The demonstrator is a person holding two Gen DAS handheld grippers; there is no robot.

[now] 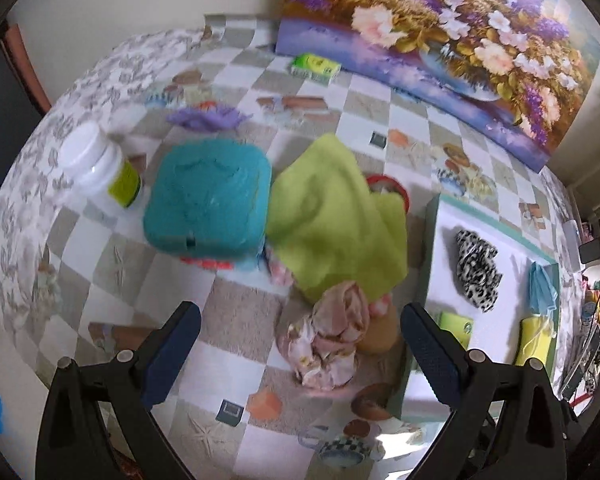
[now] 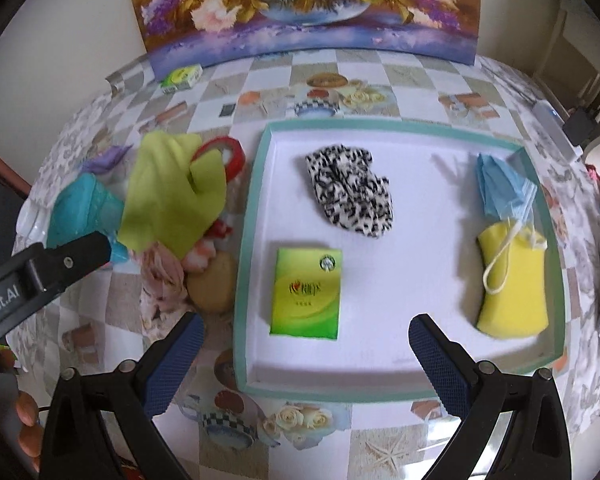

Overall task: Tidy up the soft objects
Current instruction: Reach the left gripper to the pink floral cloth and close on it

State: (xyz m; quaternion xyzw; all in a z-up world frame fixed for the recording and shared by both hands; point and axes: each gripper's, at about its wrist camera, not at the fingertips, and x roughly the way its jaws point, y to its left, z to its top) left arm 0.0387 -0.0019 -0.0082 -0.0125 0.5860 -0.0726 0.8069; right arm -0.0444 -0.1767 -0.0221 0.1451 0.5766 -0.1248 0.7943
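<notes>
A white tray with a teal rim [image 2: 256, 216] holds a leopard-print scrunchie [image 2: 350, 194], a green tissue pack [image 2: 306, 294], a blue face mask [image 2: 502, 184] and a yellow sponge [image 2: 512, 284]. Left of the tray lies a pile: a lime-green cloth [image 1: 332, 212], a pink floral cloth [image 1: 332, 344], a tan sponge [image 2: 214, 284] and a red tape ring [image 2: 228, 152]. My left gripper [image 1: 300, 354] is open just above the pink floral cloth. My right gripper [image 2: 306, 354] is open over the tray's near edge, empty.
A teal box [image 1: 210, 200], a white jar [image 1: 98, 166] and a purple item [image 1: 206, 118] stand left of the pile. A green tissue pack [image 1: 316, 66] lies by the flower painting [image 1: 440, 40] at the back. Cables and clutter show at the far right.
</notes>
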